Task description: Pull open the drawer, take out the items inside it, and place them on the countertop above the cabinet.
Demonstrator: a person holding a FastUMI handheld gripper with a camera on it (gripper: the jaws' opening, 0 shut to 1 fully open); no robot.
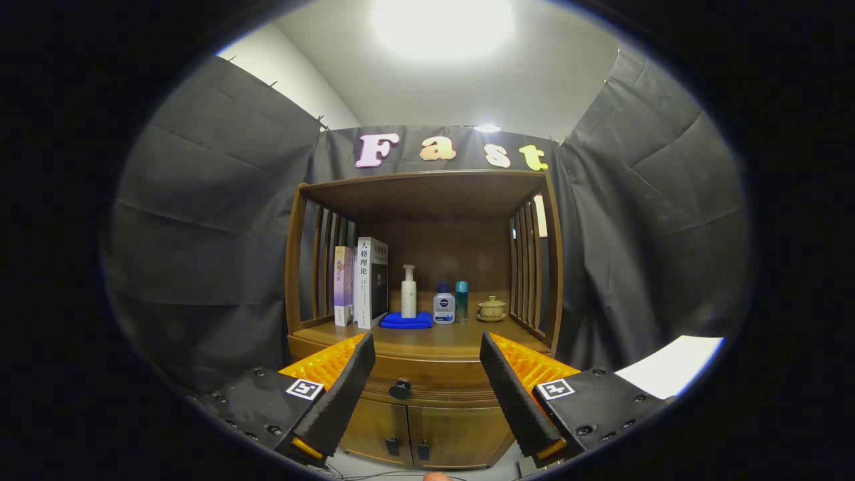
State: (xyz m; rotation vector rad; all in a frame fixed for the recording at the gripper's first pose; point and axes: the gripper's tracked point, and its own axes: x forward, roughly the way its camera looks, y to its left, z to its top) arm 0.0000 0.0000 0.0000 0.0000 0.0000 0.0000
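Note:
A wooden cabinet [427, 427] stands ahead of me. Its drawer [434, 381] is closed, with a round black knob [400, 389] at the front. My gripper [427, 394] is open with nothing between its fingers. The knob sits between the two fingers [347, 394], a little way beyond them and closer to the left one. The countertop [427, 337] above the drawer carries two upright books [364, 284], a white pump bottle [408, 292] standing behind a folded blue cloth [407, 321], a small blue-capped bottle [443, 304], a teal bottle [461, 300] and a lidded ceramic cup [492, 308]. The drawer's inside is hidden.
Slatted wooden sides [531, 267] and a top shelf board [427, 190] enclose the countertop. Two lower doors [407, 437] with small black handles sit under the drawer. Black cloth walls [200, 267] flank the cabinet. The front strip of the countertop is bare wood.

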